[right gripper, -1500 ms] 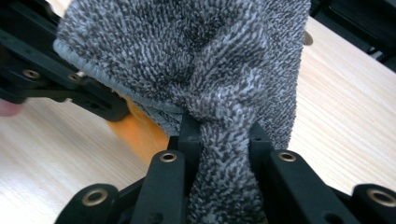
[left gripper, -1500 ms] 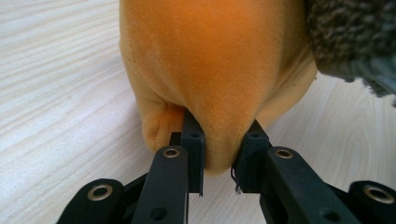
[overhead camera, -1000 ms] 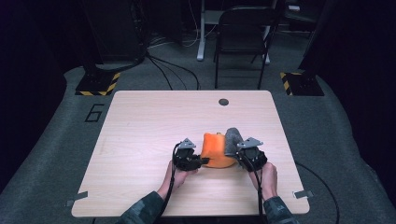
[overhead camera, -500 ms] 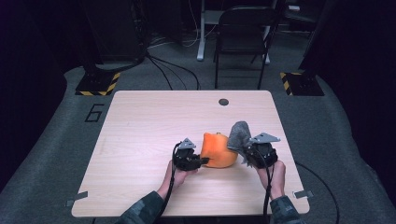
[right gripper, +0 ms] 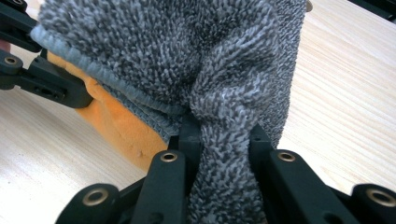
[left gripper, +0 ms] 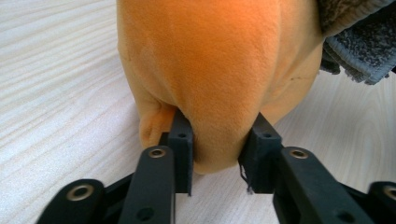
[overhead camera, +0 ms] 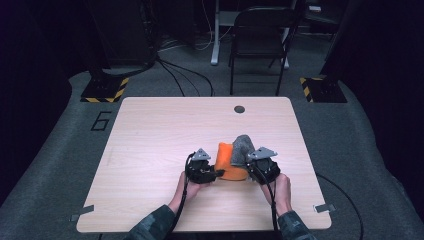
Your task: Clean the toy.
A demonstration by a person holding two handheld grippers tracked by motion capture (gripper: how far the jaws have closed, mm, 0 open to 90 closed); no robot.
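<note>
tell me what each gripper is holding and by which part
Left gripper pinches a bulging fold at the near edge of the orange cloth; its jaws have just been opening. Right gripper clamps a bunched fold of the grey towel.

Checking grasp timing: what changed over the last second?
The right gripper, shut on the grey cloth, swung out to the right and came back. The left gripper has just been opening its jaws, with the orange cloth bulging between them. The left hand and the table stayed put.
</note>
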